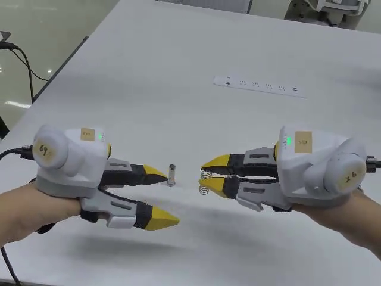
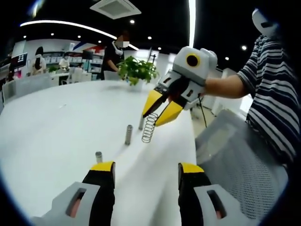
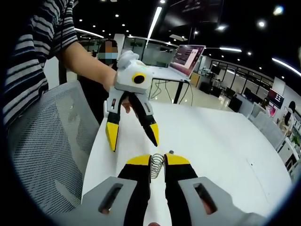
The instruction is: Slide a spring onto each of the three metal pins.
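My right gripper [image 1: 206,174] is shut on a small metal spring [image 1: 204,189], which hangs down from its yellow tips just above the white table. A short metal pin [image 1: 171,175] stands upright a little to the left of the spring. My left gripper [image 1: 165,196] is open, its far jaw tip close beside that pin. In the left gripper view, three pins [image 2: 128,134] [image 2: 99,156] [image 2: 141,123] stand in a row, with the spring [image 2: 148,127] near the farthest. In the right gripper view, the spring [image 3: 157,165] sits between my fingertips, with a pin top [image 3: 170,152] just beyond.
A white power strip [image 1: 260,86] lies further back on the table [image 1: 149,71]. A grey mesh chair [image 2: 235,155] stands by the table's near edge. A potted plant [image 2: 136,70] sits at the table's far end, and people stand beyond it.
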Available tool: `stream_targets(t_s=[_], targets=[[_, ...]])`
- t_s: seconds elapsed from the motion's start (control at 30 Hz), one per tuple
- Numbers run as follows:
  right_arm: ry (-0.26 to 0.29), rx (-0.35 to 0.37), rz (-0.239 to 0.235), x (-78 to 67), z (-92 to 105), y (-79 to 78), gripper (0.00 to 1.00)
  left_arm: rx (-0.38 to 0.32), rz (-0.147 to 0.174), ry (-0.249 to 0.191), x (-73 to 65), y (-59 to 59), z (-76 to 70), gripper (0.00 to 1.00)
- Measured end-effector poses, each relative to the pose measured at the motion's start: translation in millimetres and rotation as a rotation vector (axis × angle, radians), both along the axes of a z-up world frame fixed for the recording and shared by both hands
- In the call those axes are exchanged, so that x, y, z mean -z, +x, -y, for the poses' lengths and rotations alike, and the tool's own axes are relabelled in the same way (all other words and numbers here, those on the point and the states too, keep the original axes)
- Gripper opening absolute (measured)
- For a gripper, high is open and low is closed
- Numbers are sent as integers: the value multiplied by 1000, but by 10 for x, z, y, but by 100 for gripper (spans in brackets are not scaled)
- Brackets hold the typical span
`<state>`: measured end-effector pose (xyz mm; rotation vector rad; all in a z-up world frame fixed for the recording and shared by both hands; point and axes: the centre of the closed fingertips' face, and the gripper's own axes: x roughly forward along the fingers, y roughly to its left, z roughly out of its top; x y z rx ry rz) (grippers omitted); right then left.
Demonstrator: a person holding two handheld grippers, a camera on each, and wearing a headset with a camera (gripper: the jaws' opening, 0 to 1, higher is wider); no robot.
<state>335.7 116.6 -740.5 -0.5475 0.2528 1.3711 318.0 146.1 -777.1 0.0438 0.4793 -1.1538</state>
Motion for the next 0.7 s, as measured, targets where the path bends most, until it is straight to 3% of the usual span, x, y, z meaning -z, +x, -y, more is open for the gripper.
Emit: stream_targets(t_s=[0.1, 0.2, 0.5, 0.7], targets=[[-8, 1, 4, 17, 13, 5, 7, -38, 10, 2, 11, 34, -91, 56], [-18, 0, 13, 30, 16, 9, 7, -80, 31, 18, 38, 81, -168, 70], [-15, 8, 21, 27, -20, 62, 7, -134, 55, 13, 60, 152, -251, 86], [11, 36, 21, 5, -90, 154, 7, -181, 65, -18, 22, 224, -295, 98]])
